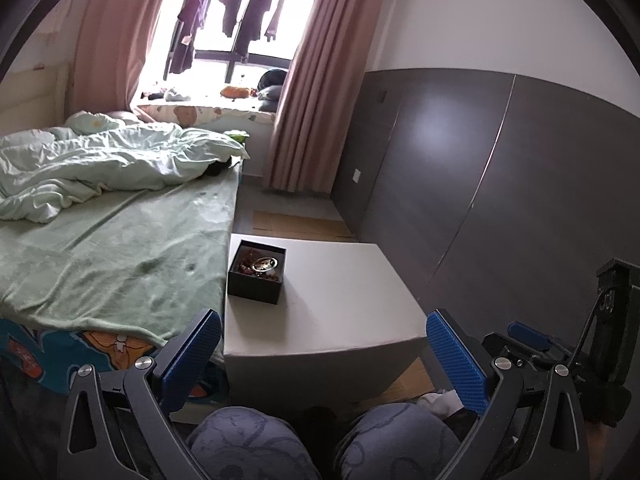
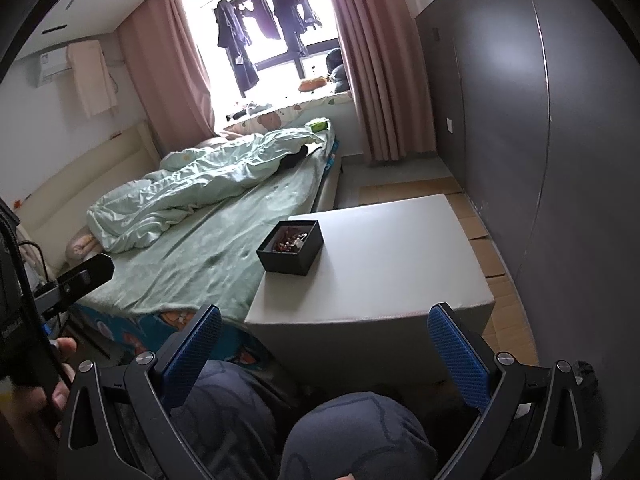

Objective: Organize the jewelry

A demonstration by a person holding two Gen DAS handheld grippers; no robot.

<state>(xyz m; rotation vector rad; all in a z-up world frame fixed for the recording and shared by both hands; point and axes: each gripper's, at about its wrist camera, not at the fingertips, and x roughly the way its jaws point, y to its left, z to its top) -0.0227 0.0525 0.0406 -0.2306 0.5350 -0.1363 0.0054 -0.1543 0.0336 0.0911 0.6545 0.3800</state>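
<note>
No readable writing or brand anywhere. Black jewelry box (image 1: 256, 274), lidless, square, sits on grey table (image 1: 340, 300) at edge nearest bed (image 1: 112, 248). Inside box: reddish beads (image 1: 246, 266) tangled with silvery ring-shaped piece (image 1: 265, 264); finer detail too small to tell. Left gripper (image 1: 324, 340) spread wide, empty, short of table. Right gripper (image 2: 324, 336) likewise wide, empty. Right wrist view alone shows air conditioner (image 2: 52, 65) on wall beyond bed; left wrist view looks more directly down into box.
</note>
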